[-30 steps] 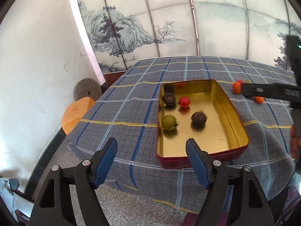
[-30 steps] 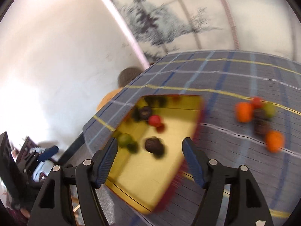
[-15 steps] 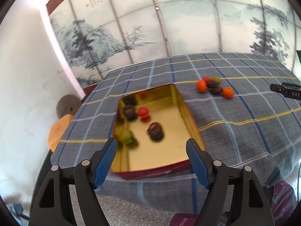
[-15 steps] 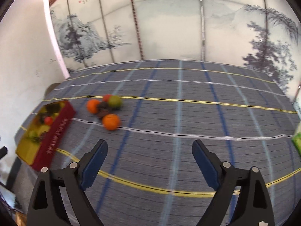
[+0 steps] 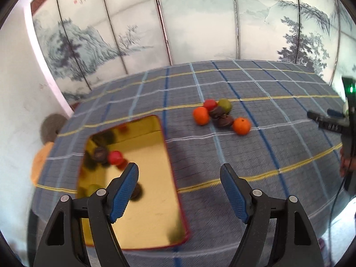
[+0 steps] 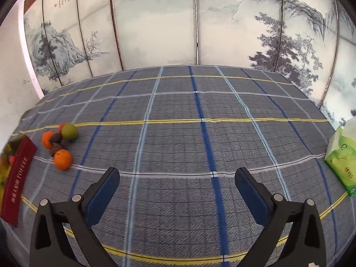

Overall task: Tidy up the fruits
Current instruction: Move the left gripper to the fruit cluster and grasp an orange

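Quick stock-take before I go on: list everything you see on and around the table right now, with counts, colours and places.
tin tray: one, gold inside, red outside, at the table's left end
fruits in tray: four clear, a red one, two dark, one green; blurred
oranges: two, orange, in the loose pile on the cloth
dark fruits: two, in the pile
green fruit: one, in the pile
red fruit: one, in the pile
tablecloth: one, blue-grey plaid
tissue pack: one, green, right edge
painted screen: behind the table
left gripper: open, empty
right gripper: jaws opening, empty
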